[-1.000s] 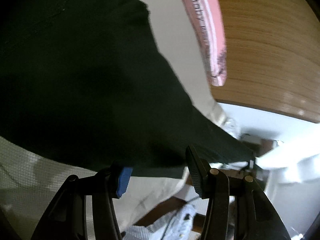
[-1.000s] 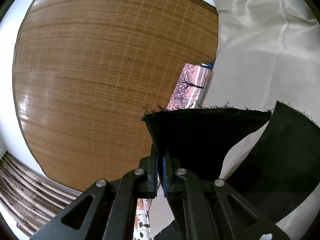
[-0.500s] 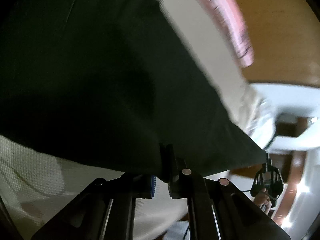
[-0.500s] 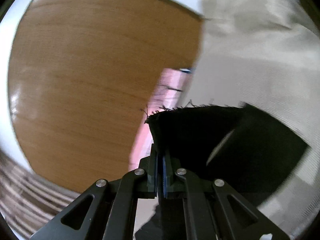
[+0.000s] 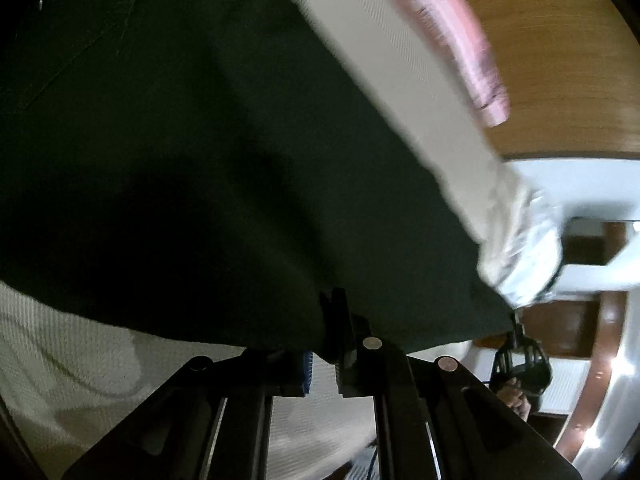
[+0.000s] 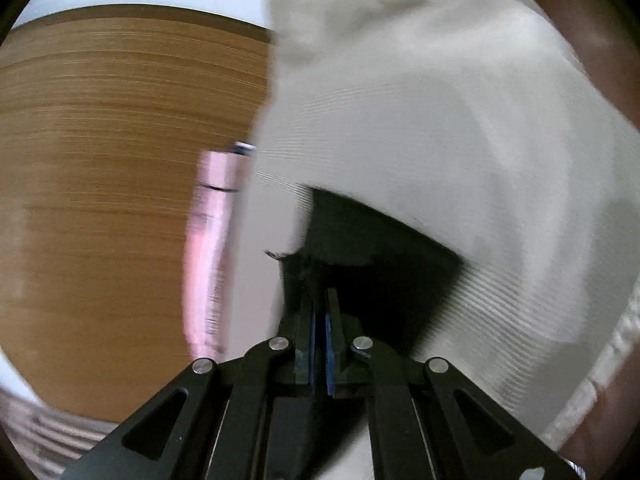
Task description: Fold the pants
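The dark green pants [image 5: 208,152] spread over a cream bed cover [image 5: 80,368] and fill most of the left wrist view. My left gripper [image 5: 326,320] is shut on the pants' near edge. My right gripper [image 6: 320,300] is shut on a frayed hem corner of the pants [image 6: 380,272] and holds it above the cream cover [image 6: 460,140]. The right gripper also shows small at the far corner of the pants in the left wrist view [image 5: 520,360].
A pink folded item [image 5: 460,52] lies along the cover's edge beside a bamboo mat [image 5: 560,60]; both also show in the right wrist view, pink item [image 6: 212,240], mat [image 6: 112,160]. White furniture [image 5: 592,216] stands beyond the bed.
My left gripper closed on the pants' near edge. My right gripper swung with the hem, so the mat slid left and the cream cover now fills more of its view.
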A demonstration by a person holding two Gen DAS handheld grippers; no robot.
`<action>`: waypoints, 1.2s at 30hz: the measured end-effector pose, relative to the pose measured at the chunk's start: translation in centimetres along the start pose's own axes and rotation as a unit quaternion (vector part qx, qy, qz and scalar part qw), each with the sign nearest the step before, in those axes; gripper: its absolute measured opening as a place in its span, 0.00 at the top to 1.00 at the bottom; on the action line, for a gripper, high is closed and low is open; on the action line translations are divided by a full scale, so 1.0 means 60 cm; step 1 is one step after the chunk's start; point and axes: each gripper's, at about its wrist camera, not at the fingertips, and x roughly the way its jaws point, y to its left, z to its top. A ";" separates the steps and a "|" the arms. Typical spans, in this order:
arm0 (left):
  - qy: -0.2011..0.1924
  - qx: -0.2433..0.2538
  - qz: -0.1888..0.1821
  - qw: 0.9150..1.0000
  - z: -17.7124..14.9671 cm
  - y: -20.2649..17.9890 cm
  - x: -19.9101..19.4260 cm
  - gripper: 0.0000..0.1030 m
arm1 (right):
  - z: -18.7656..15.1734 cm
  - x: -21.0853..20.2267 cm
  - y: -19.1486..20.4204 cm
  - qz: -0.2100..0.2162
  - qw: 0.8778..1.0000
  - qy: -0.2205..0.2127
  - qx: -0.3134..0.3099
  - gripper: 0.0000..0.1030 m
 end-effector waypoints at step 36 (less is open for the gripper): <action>0.066 0.018 0.029 0.997 0.017 -0.002 0.076 0.91 | 0.059 0.028 0.088 -0.041 0.998 -0.014 -0.047 0.96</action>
